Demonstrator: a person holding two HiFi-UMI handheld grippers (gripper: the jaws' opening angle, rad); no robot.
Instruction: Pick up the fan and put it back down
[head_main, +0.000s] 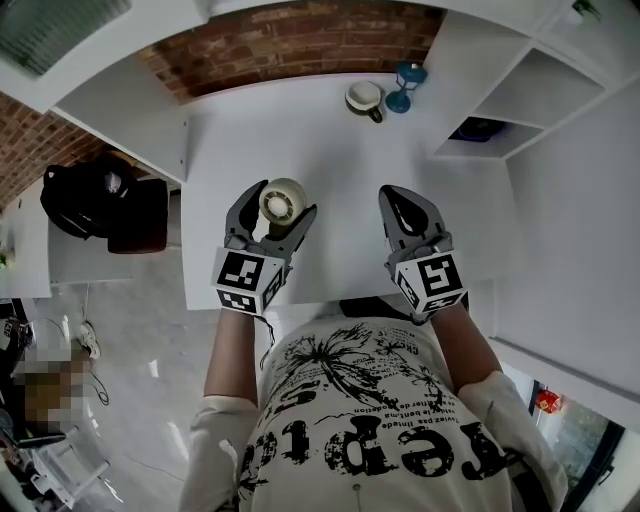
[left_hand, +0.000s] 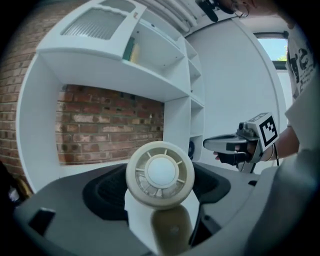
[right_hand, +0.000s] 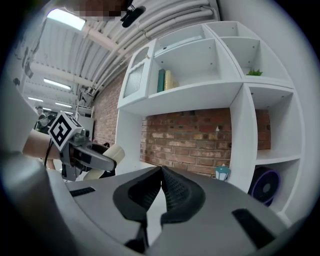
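- White bench (head_main: 330, 150) set in an alcove, with a red brick wall (head_main: 290, 40) behind it and white shelves (head_main: 520, 95) to the right.
- The left tool (head_main: 281, 204) has its jaws part-way apart and closed on the fan (left_hand: 160, 173).
- The left gripper view shows the fan's round cream head upright between the two dark pads, facing the camera, with its stand running down toward the lens.
- The head view places the fan over the front half of the bench, left of centre. No view shows whether its foot touches the surface.
- The right tool (head_main: 397, 198) hovers over the bench to the fan's right, well apart from it. Its own view shows the jaws pressed together with nothing between them.
- Only the head view shows a mug (head_main: 365, 98) and a small blue ornament (head_main: 406, 85) side by side at the back of the bench, and a black bag (head_main: 85, 195) off to the left.
- Only the right gripper view shows books (right_hand: 165, 80) on an upper shelf and a round dark-blue object (right_hand: 265, 186) in a lower compartment.
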